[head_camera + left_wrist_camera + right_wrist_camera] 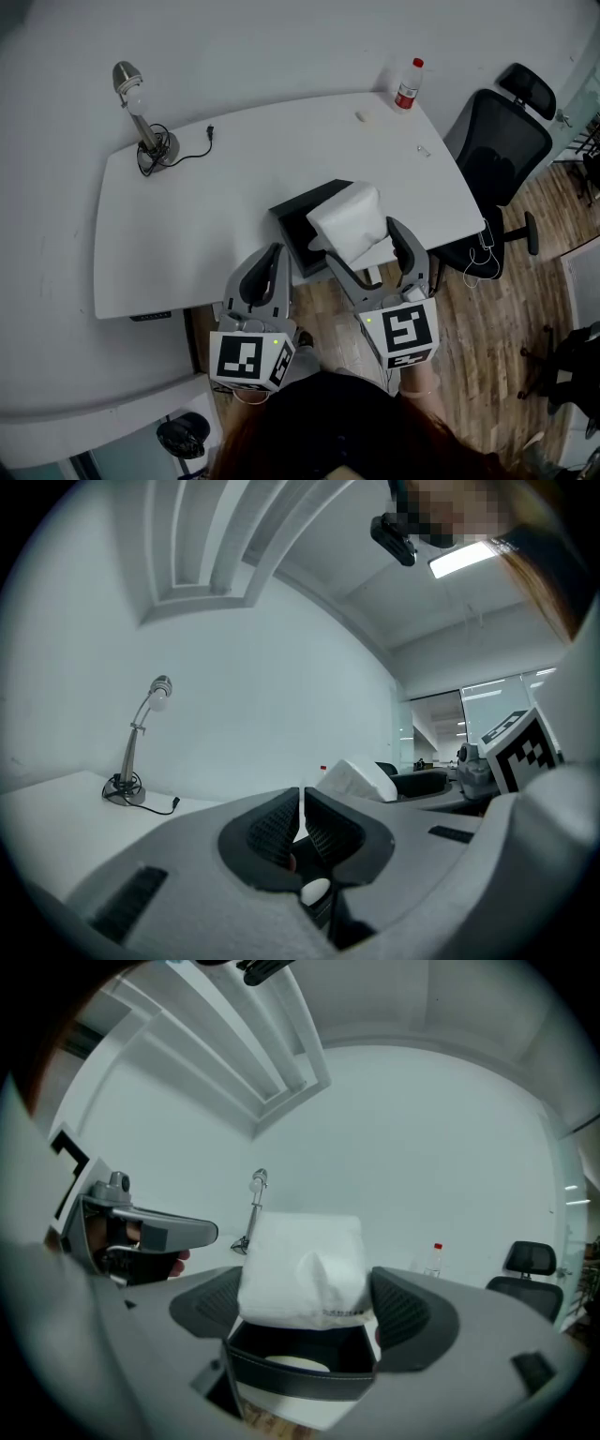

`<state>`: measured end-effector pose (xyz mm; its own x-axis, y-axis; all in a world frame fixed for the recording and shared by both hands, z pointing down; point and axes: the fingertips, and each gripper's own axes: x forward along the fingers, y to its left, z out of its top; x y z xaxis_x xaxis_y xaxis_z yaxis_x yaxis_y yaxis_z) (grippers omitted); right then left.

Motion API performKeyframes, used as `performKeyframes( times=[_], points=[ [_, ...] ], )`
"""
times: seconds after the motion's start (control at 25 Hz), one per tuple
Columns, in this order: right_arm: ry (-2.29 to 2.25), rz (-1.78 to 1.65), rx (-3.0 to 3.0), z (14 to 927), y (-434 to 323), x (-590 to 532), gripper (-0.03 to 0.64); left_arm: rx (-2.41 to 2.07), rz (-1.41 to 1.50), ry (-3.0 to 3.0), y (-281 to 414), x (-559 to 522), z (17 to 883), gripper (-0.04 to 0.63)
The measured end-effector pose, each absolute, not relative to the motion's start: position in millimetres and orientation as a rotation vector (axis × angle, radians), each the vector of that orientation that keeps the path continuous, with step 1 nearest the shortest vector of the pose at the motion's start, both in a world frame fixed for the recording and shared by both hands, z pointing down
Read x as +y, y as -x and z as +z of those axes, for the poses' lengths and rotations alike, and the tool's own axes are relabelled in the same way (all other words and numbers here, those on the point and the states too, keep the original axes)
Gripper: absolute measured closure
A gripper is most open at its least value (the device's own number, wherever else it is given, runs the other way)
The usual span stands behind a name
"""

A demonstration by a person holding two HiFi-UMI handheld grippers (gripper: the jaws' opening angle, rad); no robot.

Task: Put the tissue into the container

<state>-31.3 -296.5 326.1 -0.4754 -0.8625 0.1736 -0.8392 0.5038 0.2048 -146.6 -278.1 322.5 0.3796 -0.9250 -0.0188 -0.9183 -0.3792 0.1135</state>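
**Position.** The tissue pack (349, 221) is held by the right gripper (361, 239) directly above the open black container (298, 217), which stands at the near edge of the white table (187, 225). In the right gripper view the lower end of the pack (305, 1269) sits just over the container rim (300, 1372). Contact with the rim cannot be confirmed.

**Fingers.** The right fingers (405, 1312) are set fairly wide and clamp the pack on its two opposite sides. The left gripper (302, 825) has its fingers together with nothing between them. It hangs just beside the container, off the table edge.

**Handling.** The pack is judged light, soft and compressible, with a thin wrap that may slip or crease. Grip it across the short width near the middle, using moderate pressure only — hard squeezing deforms it and may widen it against the opening.

**Orientation.** The long axis appears to run crosswise to the closing line of the fingers, tilted up and away from the person. The lower end points down into the container — a suitable attitude for insertion.
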Motion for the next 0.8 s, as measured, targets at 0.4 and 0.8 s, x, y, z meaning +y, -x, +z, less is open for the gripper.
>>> performKeyframes(
  times=[0.4, 0.8],
  points=[
    [-1.399, -0.083, -2.453, 349.2, 43.7, -314.9, 0.196, -1.686, -0.126, -2.497, 159.0, -293.0, 336.6, 0.557],
    [-1.368, -0.026, -2.390, 372.8, 46.3, -329.5, 0.196, -1.677, -0.126, -2.458, 166.6, -304.4, 346.2, 0.557]
  ],
)
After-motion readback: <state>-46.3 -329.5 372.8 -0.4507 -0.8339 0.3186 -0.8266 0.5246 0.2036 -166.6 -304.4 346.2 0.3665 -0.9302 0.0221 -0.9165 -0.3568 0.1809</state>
